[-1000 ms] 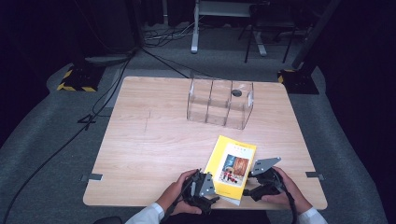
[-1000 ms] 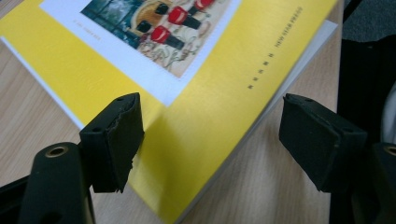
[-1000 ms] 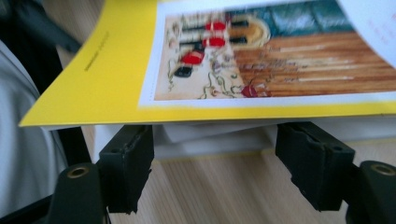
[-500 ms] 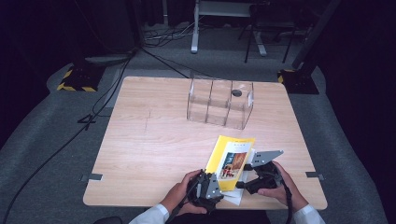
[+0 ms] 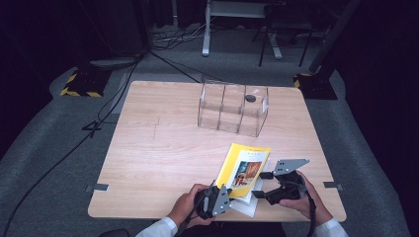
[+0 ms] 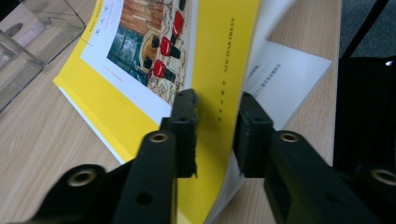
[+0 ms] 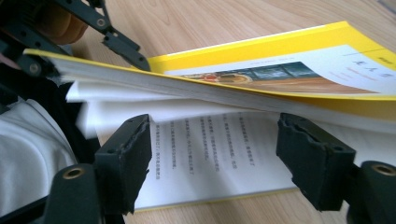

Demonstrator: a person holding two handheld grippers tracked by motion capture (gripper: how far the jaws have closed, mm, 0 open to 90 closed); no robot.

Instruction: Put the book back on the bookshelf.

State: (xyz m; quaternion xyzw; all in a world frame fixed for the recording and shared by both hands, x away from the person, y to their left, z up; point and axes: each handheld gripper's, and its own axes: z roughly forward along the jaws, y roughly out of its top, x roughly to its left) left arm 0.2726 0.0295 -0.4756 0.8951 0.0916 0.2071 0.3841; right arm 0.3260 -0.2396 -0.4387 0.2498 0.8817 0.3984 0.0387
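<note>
A pale wood worktop (image 5: 163,163) is set on grey carpet in a dark room, with cables and stand feet seen beyond its far edge. At the near edge, the left gripper (image 5: 217,199) is held in the person's left hand, and its jaws have just been closing: in the left gripper view they are clamped on the lifted yellow cover and upper pages of a book (image 6: 219,70), one pad on the cover face, the other on the white page side. The book (image 5: 244,168) is placed near the front right of the worktop, its near end raised and fanned open while its lower pages are left flat on the wood. Just to its right, the right gripper (image 5: 262,185) is held in the right hand with its jaws spread apart; in the right gripper view they are seen to either side of the printed lower page, under the raised block of pages, without pressing on anything. Farther back, well apart from the book, a clear three-compartment organiser (image 5: 232,111) is stood, with a small dark round item (image 5: 250,98) at its right end.
</note>
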